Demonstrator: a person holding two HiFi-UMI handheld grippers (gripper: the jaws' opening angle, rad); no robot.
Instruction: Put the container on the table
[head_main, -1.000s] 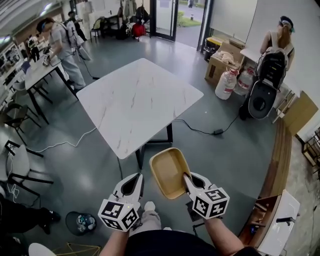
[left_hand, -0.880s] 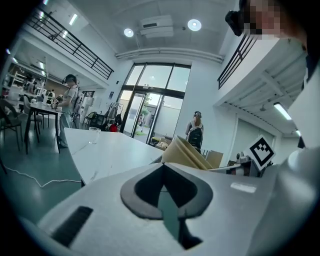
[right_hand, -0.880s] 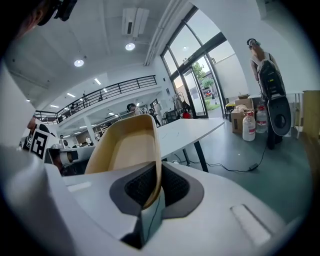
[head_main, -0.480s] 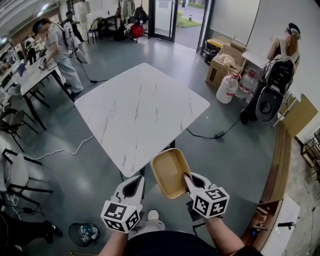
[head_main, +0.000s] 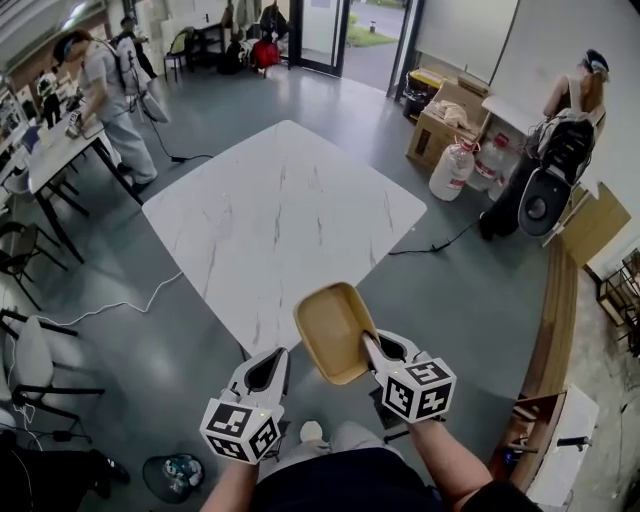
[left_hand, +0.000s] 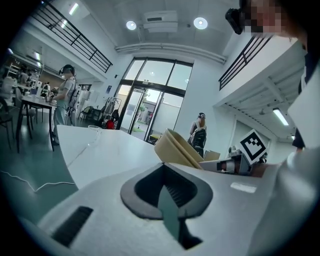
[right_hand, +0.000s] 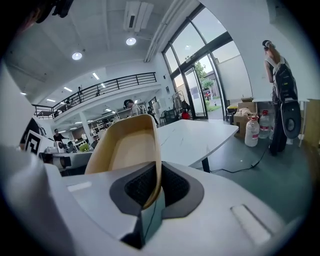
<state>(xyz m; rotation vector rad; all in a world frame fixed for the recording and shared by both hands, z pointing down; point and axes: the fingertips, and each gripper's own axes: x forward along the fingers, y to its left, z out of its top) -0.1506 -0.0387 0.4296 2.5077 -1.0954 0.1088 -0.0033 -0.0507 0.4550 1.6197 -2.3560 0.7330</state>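
Note:
My right gripper is shut on the rim of a tan, shallow container, held in the air just at the near corner of the white marble table. In the right gripper view the container rises from between the jaws, with the table ahead of it. My left gripper hangs beside it, to the left and short of the table, jaws closed with nothing between them. In the left gripper view the container shows to the right, over the tabletop.
A person stands at a desk at the far left. Another person stands at the far right by cardboard boxes and water jugs. Chairs stand at the left. A cable runs across the floor.
Both grippers and the container have come closer to the table; the container's far end now overlaps the table's near corner. The grip is the same.

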